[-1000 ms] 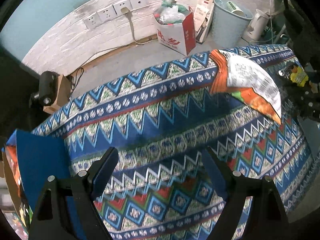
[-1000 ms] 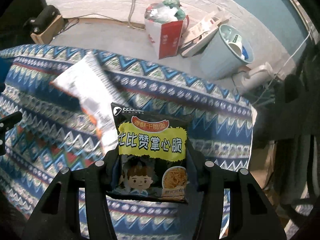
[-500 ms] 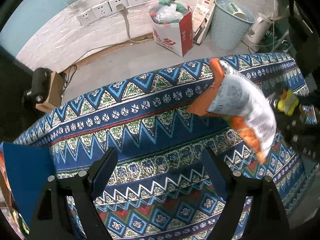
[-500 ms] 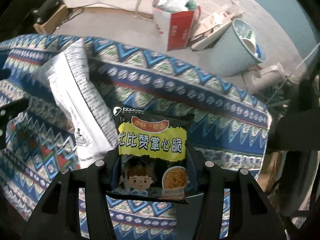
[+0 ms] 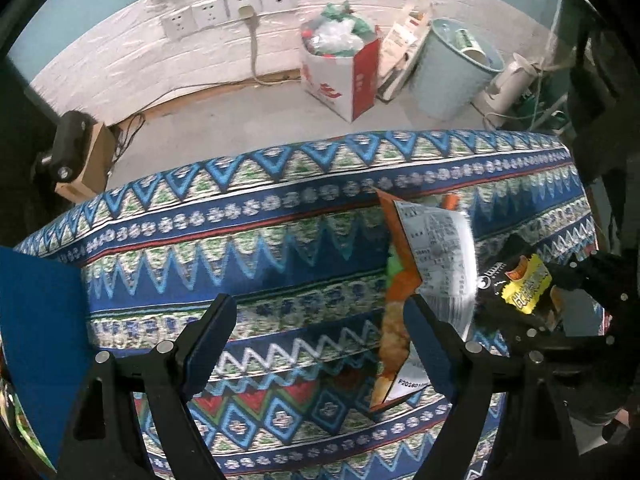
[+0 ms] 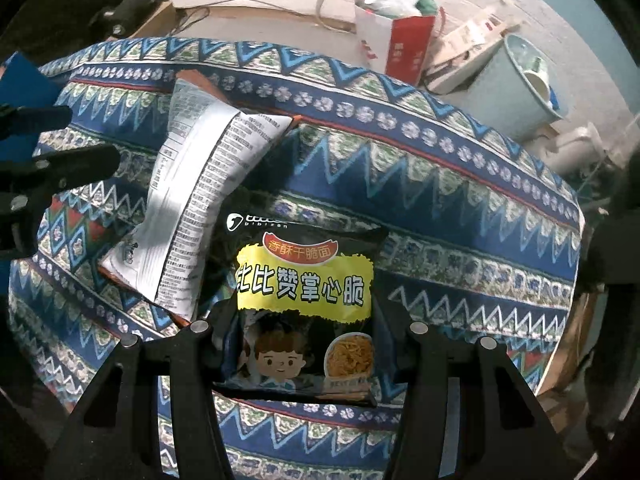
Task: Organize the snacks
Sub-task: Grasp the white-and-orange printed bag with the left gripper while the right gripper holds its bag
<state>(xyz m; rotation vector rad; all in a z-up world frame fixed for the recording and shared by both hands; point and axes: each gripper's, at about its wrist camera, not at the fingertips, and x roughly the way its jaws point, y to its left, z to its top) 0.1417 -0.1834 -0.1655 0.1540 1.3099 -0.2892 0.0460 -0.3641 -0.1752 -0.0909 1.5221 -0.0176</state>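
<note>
- Right hand-held gripper (image 6: 304, 328) was seen clamped on a black snack pkt (image 6: 304, 300); both fingers were pressed against the pkt's lower sides, and the pkt was held upright above the patterned cloth (image 6: 440, 184).
- Pkt front was noted w/ a yellow band of Chinese characters, a cartoon boy and a noodle bowl print.
- Same pkt was picked up in the left wrist view at far right (image 5: 516, 288), w/ the right hand-held gripper behind it (image 5: 560, 320).
- Left hand-held gripper (image 5: 320, 336) was found w/ fingers spread wide apart, nothing gripped between them.
- An orange-and-white chip bag (image 5: 436, 264) was recorded lying on the cloth (image 5: 240, 240), printed back side up; its lower part was overlapped in view by the left gripper's right finger (image 5: 430, 340). Contact could not be told.
- In the right wrist view the chip bag (image 6: 192, 208) was seen just left of the black pkt, its near corner beside the gripper's left finger (image 6: 216, 320).
- Cloth was laid over the worktop; blue zigzag and diamond bands were noted.
- A blue flat item (image 5: 40, 340) was seen at the left edge.
- On the floor beyond: a red-and-white bag of rubbish (image 5: 340, 68), a pale blue bin (image 5: 452, 76), wall sockets (image 5: 224, 12) w/ one plug in.
</note>
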